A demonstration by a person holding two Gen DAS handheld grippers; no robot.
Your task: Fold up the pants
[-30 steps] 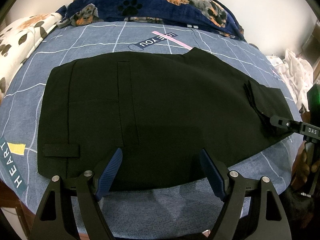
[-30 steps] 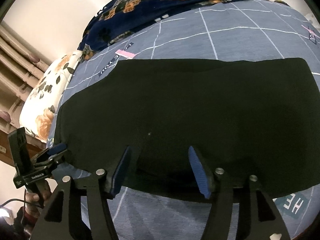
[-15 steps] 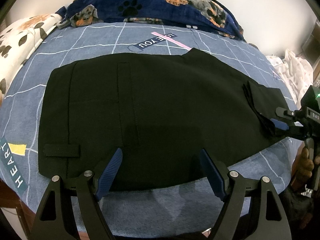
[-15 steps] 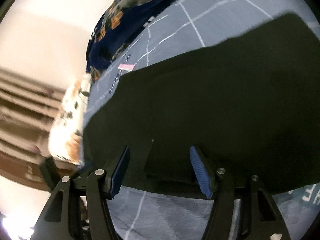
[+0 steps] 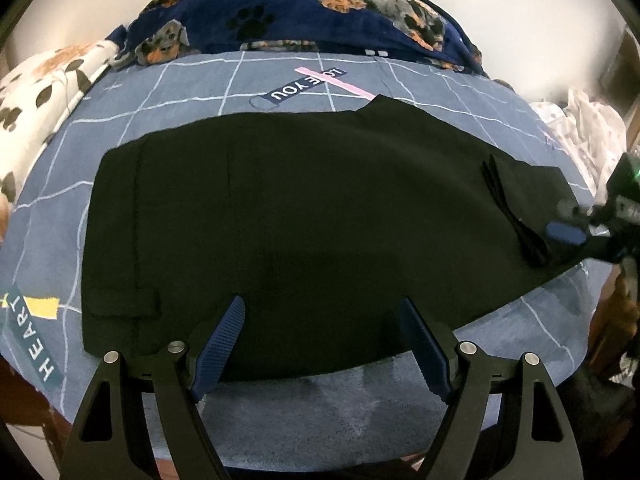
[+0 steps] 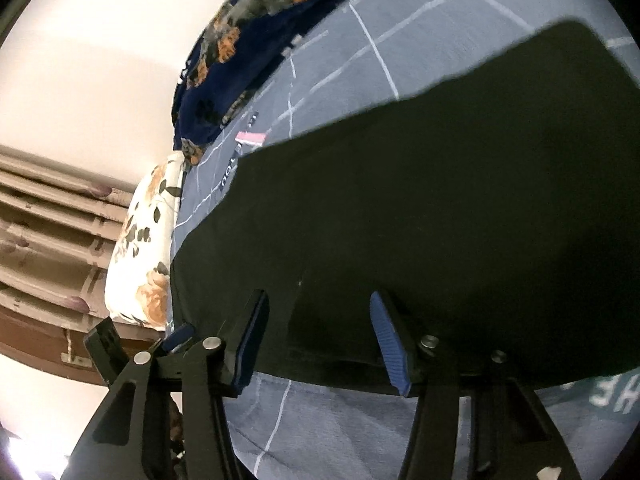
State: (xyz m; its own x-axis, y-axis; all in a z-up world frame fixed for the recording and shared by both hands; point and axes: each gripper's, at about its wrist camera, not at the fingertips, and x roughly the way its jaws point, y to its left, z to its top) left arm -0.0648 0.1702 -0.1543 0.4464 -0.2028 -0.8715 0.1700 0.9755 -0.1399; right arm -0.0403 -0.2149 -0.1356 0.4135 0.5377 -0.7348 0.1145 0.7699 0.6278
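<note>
Black pants point(image 5: 304, 216) lie flat across a blue-grey bedspread, waistband at the left, leg ends at the right. My left gripper point(image 5: 322, 342) is open, its blue pads astride the pants' near edge at mid-length. My right gripper point(image 6: 316, 334) is open at the leg-end edge of the pants point(image 6: 440, 184), tilted to one side. It also shows in the left wrist view point(image 5: 576, 232), at the far right over the leg ends. The left gripper shows small in the right wrist view point(image 6: 176, 338), at the lower left.
The bedspread point(image 5: 360, 396) has white grid lines and printed words. A navy dog-print blanket point(image 5: 304, 8) lies along the far side by the wall. A floral pillow point(image 5: 36, 96) lies at the left. White clothes point(image 5: 588, 128) are piled at the right.
My right gripper has rolled and swung over the leg ends, so its view now tilts steeply. My left gripper has stayed still. The pants have not moved.
</note>
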